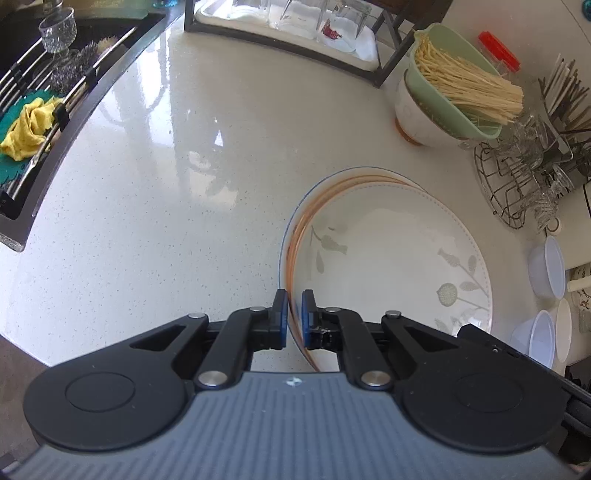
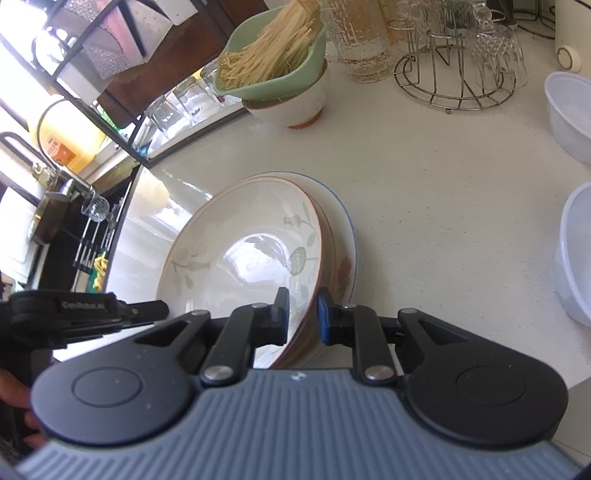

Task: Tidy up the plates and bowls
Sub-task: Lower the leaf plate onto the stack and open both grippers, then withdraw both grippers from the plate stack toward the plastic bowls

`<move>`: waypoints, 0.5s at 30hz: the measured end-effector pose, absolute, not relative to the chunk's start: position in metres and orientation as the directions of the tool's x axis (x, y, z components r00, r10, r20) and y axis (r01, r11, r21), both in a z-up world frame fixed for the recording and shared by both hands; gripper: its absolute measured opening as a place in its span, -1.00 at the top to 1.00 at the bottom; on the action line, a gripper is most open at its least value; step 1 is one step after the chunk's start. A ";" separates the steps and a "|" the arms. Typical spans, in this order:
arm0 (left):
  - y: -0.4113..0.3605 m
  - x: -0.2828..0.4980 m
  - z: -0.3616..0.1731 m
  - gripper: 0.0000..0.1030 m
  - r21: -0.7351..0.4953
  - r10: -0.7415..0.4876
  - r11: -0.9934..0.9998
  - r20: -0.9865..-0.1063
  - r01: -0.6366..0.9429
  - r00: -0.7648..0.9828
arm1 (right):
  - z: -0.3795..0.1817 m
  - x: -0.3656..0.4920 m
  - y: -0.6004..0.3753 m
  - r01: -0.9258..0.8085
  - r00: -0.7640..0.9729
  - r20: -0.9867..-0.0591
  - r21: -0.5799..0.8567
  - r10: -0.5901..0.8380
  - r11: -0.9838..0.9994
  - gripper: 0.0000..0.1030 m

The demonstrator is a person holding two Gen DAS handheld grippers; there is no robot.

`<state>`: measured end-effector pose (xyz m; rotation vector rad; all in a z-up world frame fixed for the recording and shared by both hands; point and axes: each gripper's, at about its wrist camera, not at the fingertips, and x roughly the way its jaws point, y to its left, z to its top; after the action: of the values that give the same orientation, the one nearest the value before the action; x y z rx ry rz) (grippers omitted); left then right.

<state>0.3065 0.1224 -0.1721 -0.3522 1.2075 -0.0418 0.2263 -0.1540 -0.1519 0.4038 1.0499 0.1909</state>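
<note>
Home kitchen. Pale speckled countertop point(image 1: 155, 192); black sink point(image 1: 22, 122) with yellow cloth point(image 1: 29, 125); upturned drinking glasses point(image 1: 314, 18) on tray; wire glass rack point(image 2: 454, 74); green colander of dry noodles point(image 1: 458, 85); stacked floral plates point(image 1: 399, 258); plastic bowls point(image 1: 546, 266).

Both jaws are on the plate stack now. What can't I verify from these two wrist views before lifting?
- Near rim of the plate stack: hidden in both views by the left gripper and right gripper bodies.
- How many plates are stacked: only rim edges show.
- White plastic bowls: cut off by the right edge in both views.
</note>
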 end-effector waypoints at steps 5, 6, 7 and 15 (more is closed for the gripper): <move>0.123 0.299 -0.167 0.83 -0.304 -0.229 0.940 -0.898 -0.153 0.377 | -0.152 0.220 -0.154 0.042 0.495 -0.811 0.380 0.311 0.924 0.62; 0.122 0.297 -0.167 0.83 -0.304 -0.228 0.940 -0.897 -0.153 0.379 | -0.151 0.219 -0.153 0.037 0.498 -0.811 0.376 0.309 0.926 0.62; 0.122 0.296 -0.166 0.83 -0.304 -0.228 0.940 -0.896 -0.152 0.380 | -0.150 0.219 -0.153 0.029 0.501 -0.807 0.375 0.312 0.926 0.62; 0.121 0.286 -0.144 0.83 -0.303 -0.227 0.946 -0.877 -0.119 0.424 | -0.142 0.218 -0.151 0.011 0.527 -0.791 0.372 0.311 0.928 0.62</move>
<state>0.2856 0.1212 -0.1439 -0.3433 1.1371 -0.0695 0.2179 -0.1511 -0.1417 0.3536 1.0047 0.1838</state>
